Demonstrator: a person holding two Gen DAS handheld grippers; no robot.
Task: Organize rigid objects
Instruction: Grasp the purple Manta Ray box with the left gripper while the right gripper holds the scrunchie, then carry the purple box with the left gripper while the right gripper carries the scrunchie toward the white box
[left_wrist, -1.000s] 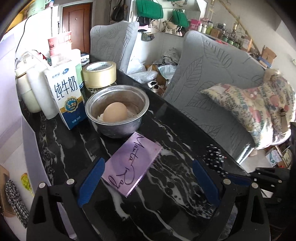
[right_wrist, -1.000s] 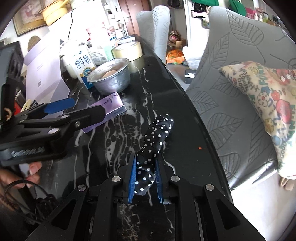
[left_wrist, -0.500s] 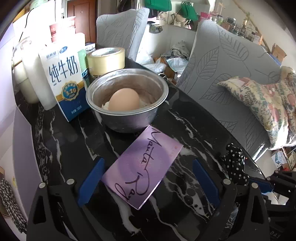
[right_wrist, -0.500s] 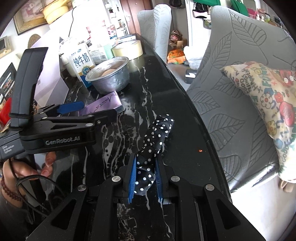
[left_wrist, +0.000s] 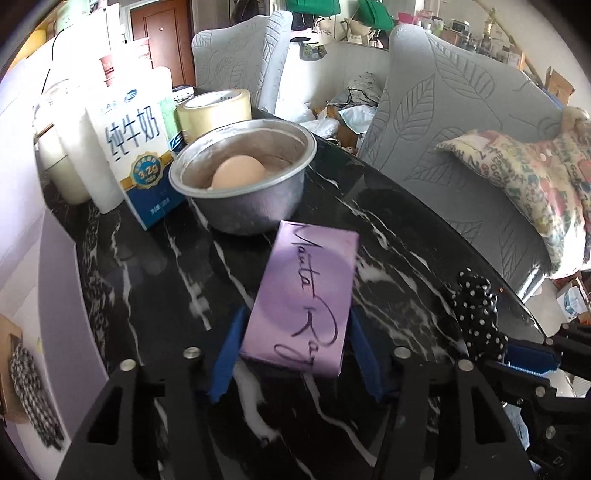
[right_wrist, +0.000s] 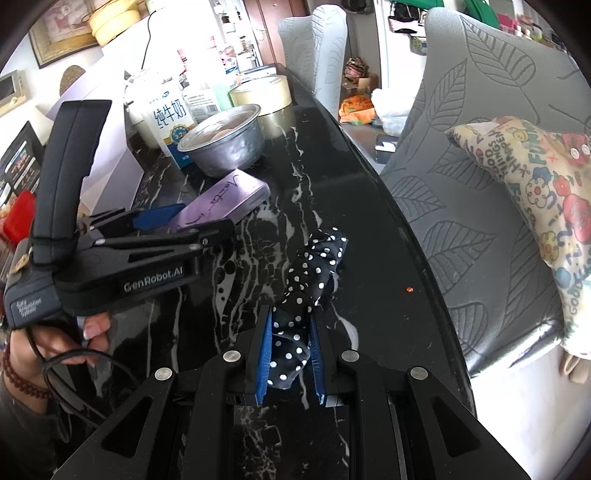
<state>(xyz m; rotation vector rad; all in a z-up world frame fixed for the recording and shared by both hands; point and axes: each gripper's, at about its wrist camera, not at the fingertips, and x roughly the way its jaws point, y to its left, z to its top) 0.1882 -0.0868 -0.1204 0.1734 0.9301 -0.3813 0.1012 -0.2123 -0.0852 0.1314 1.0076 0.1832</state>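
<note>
the left gripper (left_wrist: 295, 354) has just been closing and is now pinching the near end of the purple box (left_wrist: 306, 295), which is lying on the black marble table (left_wrist: 388, 221) just near of the metal bowl (left_wrist: 243, 181) holding an egg (left_wrist: 238, 171). the right gripper (right_wrist: 290, 360) is squeezing the polka-dot cloth (right_wrist: 314, 273) at the table's right.

— What sort of place are we looking at?

— A lived-in home. Padded chairs (left_wrist: 461, 122) are standing around a black marble dining table (left_wrist: 406, 229), a milk carton (left_wrist: 140, 155) and a bowl (left_wrist: 243, 173) holding an egg (left_wrist: 238, 171) are sitting on it, and bags (left_wrist: 314, 5) are hanging near a wooden door (left_wrist: 160, 44).
</note>
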